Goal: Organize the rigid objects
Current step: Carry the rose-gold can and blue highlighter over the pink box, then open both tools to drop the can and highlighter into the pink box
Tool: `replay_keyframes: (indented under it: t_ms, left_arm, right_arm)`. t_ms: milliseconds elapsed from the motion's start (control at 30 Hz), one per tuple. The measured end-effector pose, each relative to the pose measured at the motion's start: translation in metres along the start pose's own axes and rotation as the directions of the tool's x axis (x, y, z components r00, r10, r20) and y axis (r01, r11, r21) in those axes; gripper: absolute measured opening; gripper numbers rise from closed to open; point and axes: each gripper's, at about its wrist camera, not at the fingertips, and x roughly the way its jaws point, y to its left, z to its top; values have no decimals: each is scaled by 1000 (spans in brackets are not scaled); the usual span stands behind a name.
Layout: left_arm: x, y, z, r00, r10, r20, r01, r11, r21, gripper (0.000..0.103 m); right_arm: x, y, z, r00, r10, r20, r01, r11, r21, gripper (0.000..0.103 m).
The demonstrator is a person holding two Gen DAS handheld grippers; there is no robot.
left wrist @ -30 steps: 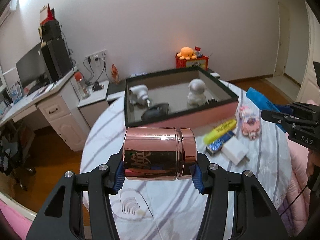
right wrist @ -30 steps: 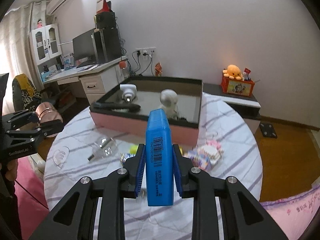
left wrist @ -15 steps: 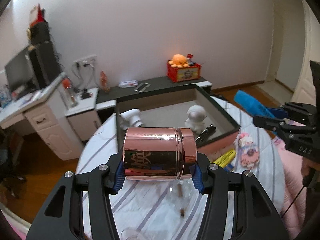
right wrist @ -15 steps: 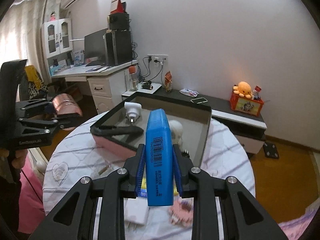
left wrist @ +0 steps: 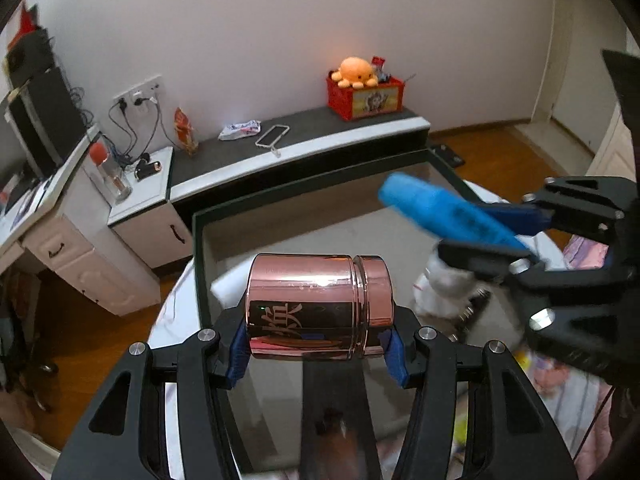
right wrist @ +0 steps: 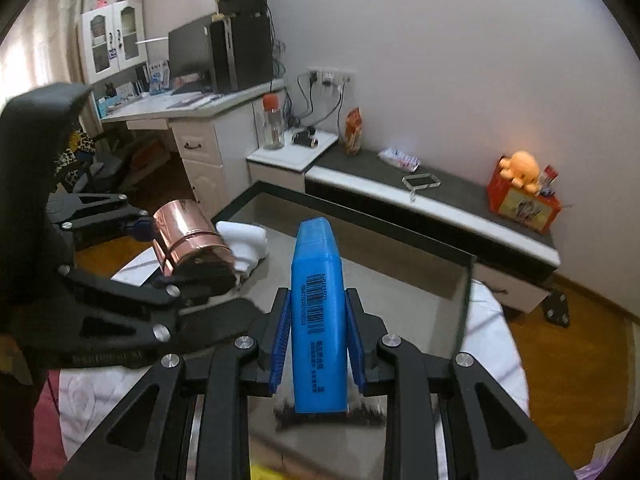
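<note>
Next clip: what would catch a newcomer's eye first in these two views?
The shiny copper-coloured canister, gripped sideways in the left gripper, fills the middle of the left wrist view. The bright blue plastic case stands upright, clamped in the right gripper. Both hang over the dark-rimmed open box on the table, and an orange plush octopus glows by the back wall.

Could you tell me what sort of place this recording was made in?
Most likely a room in a home: a desk with a computer monitor, a low TV-style cabinet along the wall, and an orange plush octopus.

White figurine (left wrist: 444, 292) blurred, half hidden behind right tongs (left wrist: 500, 232); box (left wrist: 198, 264) front cut off.
</note>
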Motion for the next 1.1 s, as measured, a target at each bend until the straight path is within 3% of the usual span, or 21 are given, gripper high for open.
replay_keyframes:
  t_ms: [100, 233, 367, 633, 700, 800, 867, 933, 1100]
  left_arm:
    - [24, 3, 13, 998, 54, -41, -53, 998, 17, 54]
    - [61, 10, 14, 993, 37, -111, -37, 999, 0, 54]
    - [71, -1, 10, 985, 135, -105, -127, 989, 78, 54]
    - [71, -12, 11, 988, 115, -104, -103, 988, 116, 56]
    - [66, -14, 12, 990, 114, -86, -103, 987, 121, 69]
    - [60, -13, 14, 987, 150, -65, -141, 982, 127, 76]
    - [52, -11, 14, 986, 158, -46, -151, 981, 118, 83]
    - [40, -10, 13, 985, 169, -18, -166, 979, 118, 90]
    - [0, -12, 9, 982, 183, 47, -188, 975, 116, 97]
  right_arm:
    - [29, -9, 13, 999, -17, -51, 18, 999, 27, 27]
    - [61, -26, 19, 993, -5, -117, 13, 997, 74, 27]
    - [82, -33, 12, 985, 7, -171, 10, 995, 97, 27]
    - [83, -40, 9, 985, 42, -168, -18, 990, 140, 27]
    - [82, -37, 12, 986, 53, -158, -30, 989, 144, 27]
    - [73, -33, 14, 990, 28, -139, -9, 991, 137, 40]
    - [64, -32, 16, 993, 22, -117, -6, 991, 136, 57]
    - [53, -31, 17, 995, 18, -98, -4, 990, 144, 69]
    - [27, -25, 17, 998, 25, -52, -17, 989, 145, 80]
